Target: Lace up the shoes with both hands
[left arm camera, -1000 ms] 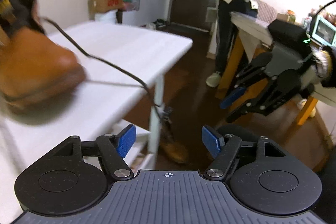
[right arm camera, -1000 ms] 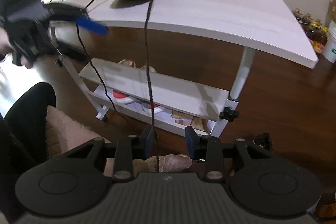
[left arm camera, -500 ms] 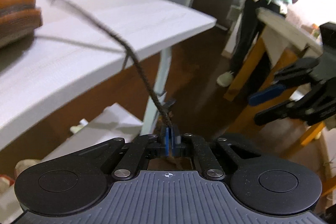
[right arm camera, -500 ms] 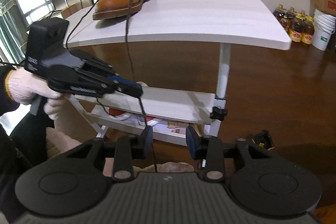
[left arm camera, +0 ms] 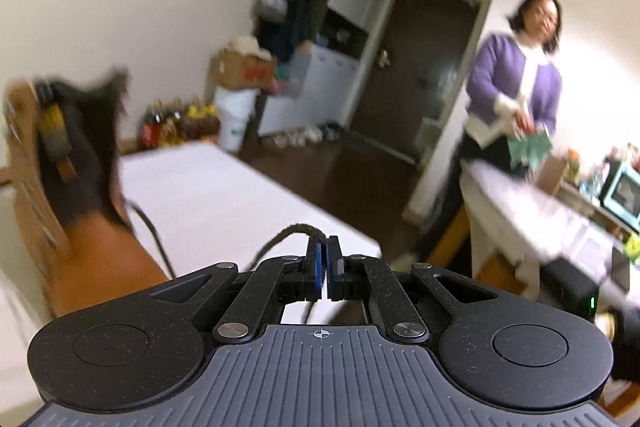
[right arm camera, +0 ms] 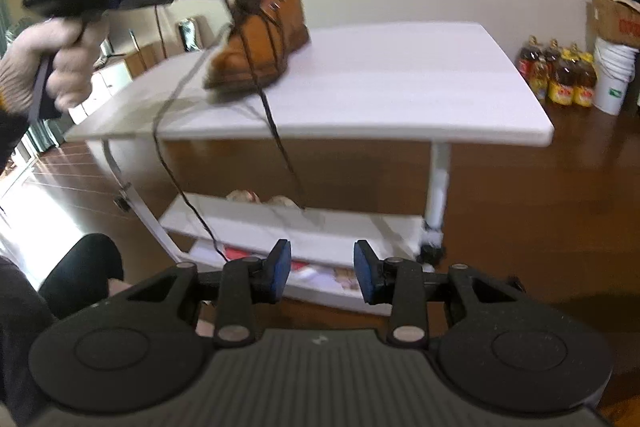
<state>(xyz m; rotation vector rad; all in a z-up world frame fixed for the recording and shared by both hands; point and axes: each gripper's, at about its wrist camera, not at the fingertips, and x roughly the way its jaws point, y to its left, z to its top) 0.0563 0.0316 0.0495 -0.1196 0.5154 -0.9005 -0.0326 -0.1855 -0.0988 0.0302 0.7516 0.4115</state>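
The white tabletop (right arm camera: pixel 400 79) carries a tan leather work boot (right arm camera: pixel 260 43), tilted up off its toe near the left end. A gloved hand (right arm camera: pixel 44 67) holds the left hand-held gripper (left arm camera: pixel 323 267) raised level beside the boot's collar, its blue pads pressed together on a dark brown bootlace (left arm camera: pixel 294 229) that loops back toward the boot. The right hand-held gripper (right arm camera: pixel 322 269) sits low before the table, angled down, its pads spread with nothing between them. A second lace end (right arm camera: pixel 280 147) dangles over the table edge. Red print on the cardboard box (right arm camera: pixel 618 19) is too blurred to read.
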